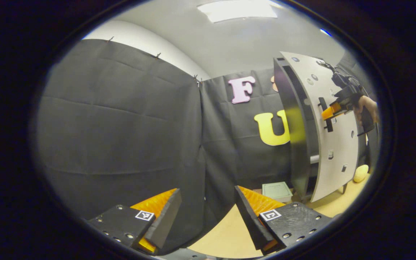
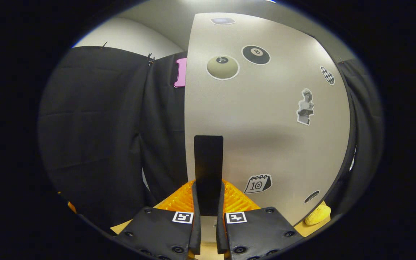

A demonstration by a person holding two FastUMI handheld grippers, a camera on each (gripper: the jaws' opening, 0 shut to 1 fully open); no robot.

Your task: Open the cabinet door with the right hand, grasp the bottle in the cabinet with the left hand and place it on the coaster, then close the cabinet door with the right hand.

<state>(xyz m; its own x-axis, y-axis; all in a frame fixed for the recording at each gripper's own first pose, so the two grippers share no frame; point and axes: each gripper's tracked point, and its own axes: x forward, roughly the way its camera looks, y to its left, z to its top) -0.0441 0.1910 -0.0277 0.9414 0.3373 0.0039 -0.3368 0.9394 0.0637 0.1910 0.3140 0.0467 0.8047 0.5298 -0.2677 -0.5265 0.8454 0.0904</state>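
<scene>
Pinching the upright door handle (image 2: 208,169), right hand-held gripper (image 2: 208,213), left hand-held gripper (image 1: 208,216) spread wide

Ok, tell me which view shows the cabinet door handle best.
The right gripper view: the handle stands large and centred on the cabinet door, with the right gripper shut on it. The left gripper view shows the same handle small and far off, near the edge, partly covered by that gripper.
</scene>
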